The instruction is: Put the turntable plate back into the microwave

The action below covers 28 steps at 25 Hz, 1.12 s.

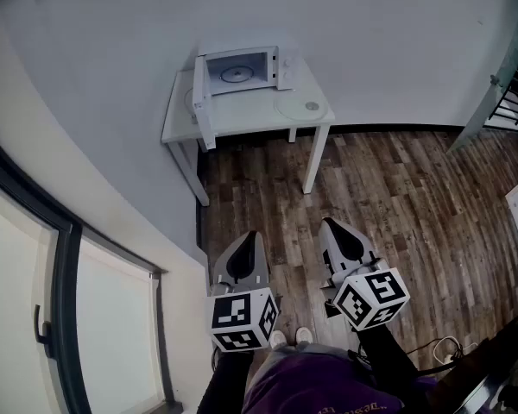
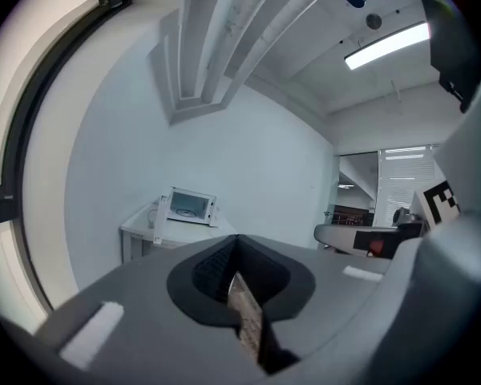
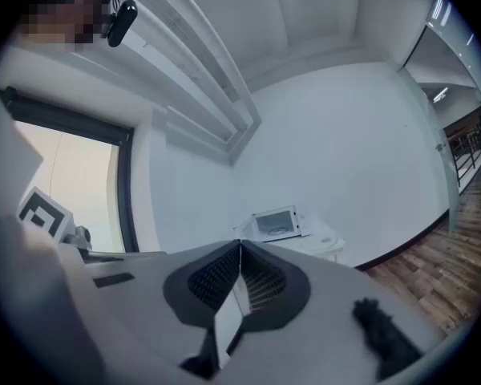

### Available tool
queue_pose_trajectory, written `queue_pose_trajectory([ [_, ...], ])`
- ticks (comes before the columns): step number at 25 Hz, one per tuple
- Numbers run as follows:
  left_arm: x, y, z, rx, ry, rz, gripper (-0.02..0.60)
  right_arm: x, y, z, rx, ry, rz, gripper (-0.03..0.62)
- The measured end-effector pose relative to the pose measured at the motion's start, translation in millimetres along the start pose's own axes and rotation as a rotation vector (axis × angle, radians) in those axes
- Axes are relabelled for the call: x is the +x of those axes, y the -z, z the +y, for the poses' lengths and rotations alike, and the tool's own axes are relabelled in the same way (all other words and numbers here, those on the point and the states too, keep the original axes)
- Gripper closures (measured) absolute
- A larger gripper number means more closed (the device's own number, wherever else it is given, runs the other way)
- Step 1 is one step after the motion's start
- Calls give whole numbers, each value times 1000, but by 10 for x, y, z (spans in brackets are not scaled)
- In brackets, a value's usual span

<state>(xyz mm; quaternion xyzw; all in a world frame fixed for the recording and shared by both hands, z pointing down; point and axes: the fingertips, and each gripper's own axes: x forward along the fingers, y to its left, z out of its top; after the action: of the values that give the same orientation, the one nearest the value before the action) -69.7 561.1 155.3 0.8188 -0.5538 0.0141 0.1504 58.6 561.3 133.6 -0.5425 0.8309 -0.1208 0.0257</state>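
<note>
white table [image 1: 242,123], microwave [image 1: 242,71], turntable plate [image 1: 300,108]

Detail of turntable plate [image 1: 293,109] perhaps indiscernible

Pale grey wall [image 1: 371,33] fills the top of our head view, w/ a white table [image 1: 250,121] set against it at top centre. Dark wood-plank floor [image 1: 397,197] runs centre to right. Black-framed window [image 1: 34,266] at lower left. In the left gripper view we see a ceiling strip light [image 2: 385,45], lit, upper right.
</note>
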Motion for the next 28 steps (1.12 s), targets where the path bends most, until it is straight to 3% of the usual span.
queue_pose_trajectory([
  [8,120,-12,109,17,52,14,577,68,-47,52,15,36,-71,585],
  [14,286,47,167,3,68,27,577,207,-53,76,85,-1,-100,585],
  [17,422,104,223,11,53,35,577,338,-19,10,55,-7,-86,585],
  [28,1643,-34,421,28,18,11,577,1429,33,-765,41,-36,-29,585],
])
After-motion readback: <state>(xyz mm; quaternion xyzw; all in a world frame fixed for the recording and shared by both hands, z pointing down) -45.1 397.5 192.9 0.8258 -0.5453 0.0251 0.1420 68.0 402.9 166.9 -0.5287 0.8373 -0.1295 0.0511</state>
